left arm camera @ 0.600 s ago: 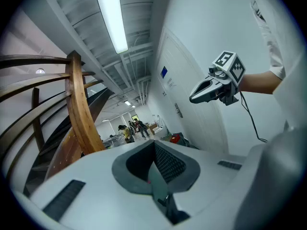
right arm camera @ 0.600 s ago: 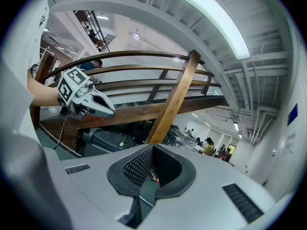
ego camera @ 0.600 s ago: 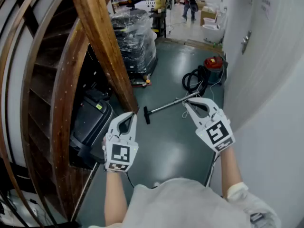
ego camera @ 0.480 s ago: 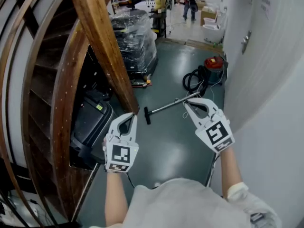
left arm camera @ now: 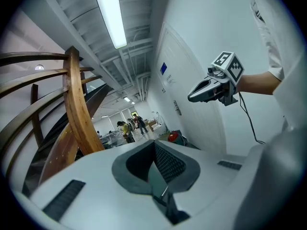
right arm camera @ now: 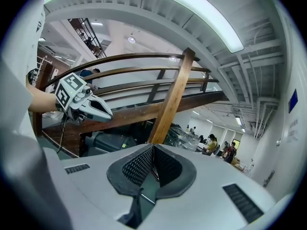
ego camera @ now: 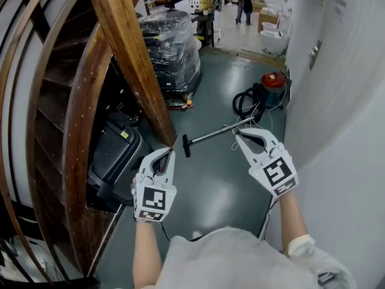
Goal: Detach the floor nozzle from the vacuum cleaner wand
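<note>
Far left: wooden staircase [ego camera: 72, 101], with a black case [ego camera: 114, 155] tucked beneath it. A plastic-wrapped pallet [ego camera: 171, 47] stands behind.

Left gripper [ego camera: 171, 151]: held in the air and roughly level, fingers pressed together with nothing between them.

Centre: floor nozzle [ego camera: 186, 145] lies on the grey-green floor [ego camera: 210, 185], beyond the grippers and not yet detached from the metal wand [ego camera: 213, 134]. The wand runs up and right toward a coiled black hose [ego camera: 245, 101] and a red vacuum cleaner [ego camera: 272, 80].

Right gripper [ego camera: 237, 134]: raised, fingers closed on nothing. In the head view its tip lies just beside the wand's far end.

Far right: white wall [ego camera: 337, 113].
</note>
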The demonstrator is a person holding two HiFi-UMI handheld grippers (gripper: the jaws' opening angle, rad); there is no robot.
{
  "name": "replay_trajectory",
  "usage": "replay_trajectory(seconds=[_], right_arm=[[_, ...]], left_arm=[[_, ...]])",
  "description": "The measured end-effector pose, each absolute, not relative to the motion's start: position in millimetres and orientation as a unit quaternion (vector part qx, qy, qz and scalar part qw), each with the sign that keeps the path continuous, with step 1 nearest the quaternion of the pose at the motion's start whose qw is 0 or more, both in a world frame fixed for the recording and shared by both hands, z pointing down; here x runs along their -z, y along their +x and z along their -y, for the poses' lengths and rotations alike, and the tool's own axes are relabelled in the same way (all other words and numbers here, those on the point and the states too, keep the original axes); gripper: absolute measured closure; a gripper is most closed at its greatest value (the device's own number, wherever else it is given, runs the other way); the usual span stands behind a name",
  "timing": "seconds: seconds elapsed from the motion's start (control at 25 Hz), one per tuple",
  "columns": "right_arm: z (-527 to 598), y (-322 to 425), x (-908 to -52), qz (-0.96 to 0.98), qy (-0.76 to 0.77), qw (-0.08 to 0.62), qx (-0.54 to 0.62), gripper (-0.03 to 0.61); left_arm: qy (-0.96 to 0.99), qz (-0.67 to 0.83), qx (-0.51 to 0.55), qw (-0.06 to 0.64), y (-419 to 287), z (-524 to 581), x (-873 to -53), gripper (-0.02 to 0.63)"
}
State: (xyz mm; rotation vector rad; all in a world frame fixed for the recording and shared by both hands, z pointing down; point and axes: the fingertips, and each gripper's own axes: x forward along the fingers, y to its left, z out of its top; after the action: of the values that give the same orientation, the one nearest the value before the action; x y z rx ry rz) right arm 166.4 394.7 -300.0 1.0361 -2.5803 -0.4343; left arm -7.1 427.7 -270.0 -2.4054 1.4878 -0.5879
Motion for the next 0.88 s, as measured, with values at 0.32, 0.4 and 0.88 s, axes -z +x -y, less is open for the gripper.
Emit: replay_trajectory(seconds=[0.32,0.4,0.88], right_arm=[[-390.8,190.4,286.5,0.914,0.336,0.172,0.147,0.551],[-387.2,197.3,283.4,0.916,0.330,0.174,0.147,0.551],[-357.0,215.6,287.0,0.931,0.306,0.141,0.137,0.549]], left_arm=[[-0.820,-0.523,0.206,0.111,18.6,-421.3,257.6,0.615],[-0.817,-0.527,0.207,0.109,26.1,-419.3,255.4,0.615],[-0.811,-0.539,0.202,0.108,49.8,-387.9,255.2,0.615]])
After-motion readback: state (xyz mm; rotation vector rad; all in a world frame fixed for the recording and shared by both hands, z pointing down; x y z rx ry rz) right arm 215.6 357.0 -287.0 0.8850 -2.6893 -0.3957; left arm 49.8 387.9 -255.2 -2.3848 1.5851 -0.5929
